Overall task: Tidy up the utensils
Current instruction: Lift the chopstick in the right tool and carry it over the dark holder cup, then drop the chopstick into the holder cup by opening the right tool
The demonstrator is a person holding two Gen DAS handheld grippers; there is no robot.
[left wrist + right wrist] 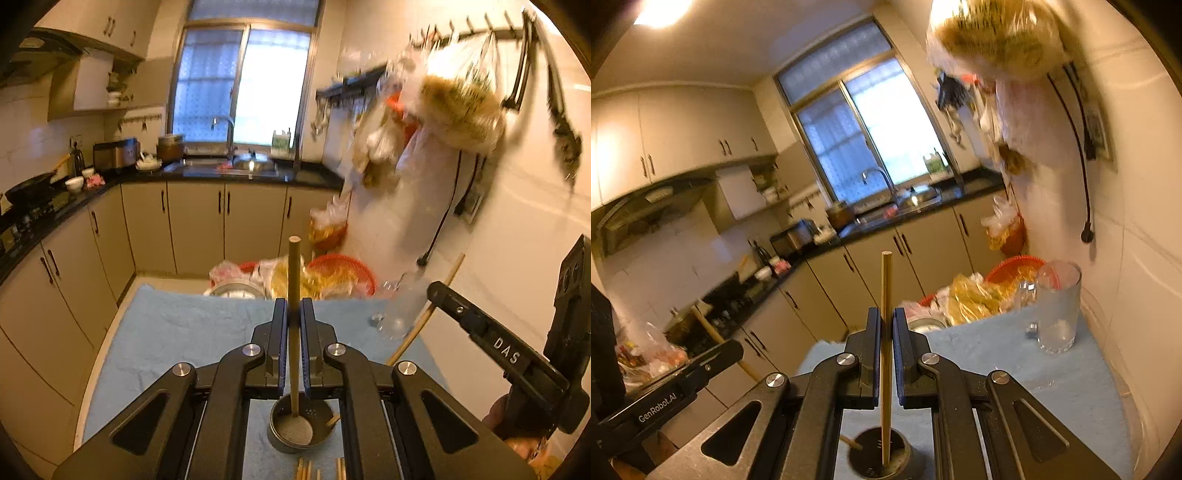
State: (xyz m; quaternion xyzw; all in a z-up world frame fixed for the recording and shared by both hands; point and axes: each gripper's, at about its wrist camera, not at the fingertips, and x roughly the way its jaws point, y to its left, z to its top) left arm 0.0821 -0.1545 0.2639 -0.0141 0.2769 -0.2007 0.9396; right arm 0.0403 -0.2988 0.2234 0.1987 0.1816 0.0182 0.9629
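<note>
Left gripper (294, 317) pinches chopstick (294, 295) above holder (295, 430)

Kitchen: beige base cabinets (195, 225) under a black countertop (207, 173) along two walls, a frosted window (240, 85) above the sink (236, 166), white tiled wall (517, 221) opposite, ceiling light (661, 13) lit.

Black grippers, tan chopsticks, blue cloth

Your left gripper (294, 317) and right gripper (886, 328) are both black with silver rivets; each closes on a tan wooden chopstick, the left one (294, 295) olive-tinged, the right one (886, 350) golden. Below you a dark grey holder (301, 424) with a perforated wall sits on a pale blue towel (177, 332). The glass mug (1057, 310) is clear, the basket (345, 267) red, the cabinets (199, 225) beige with black handles.
</note>
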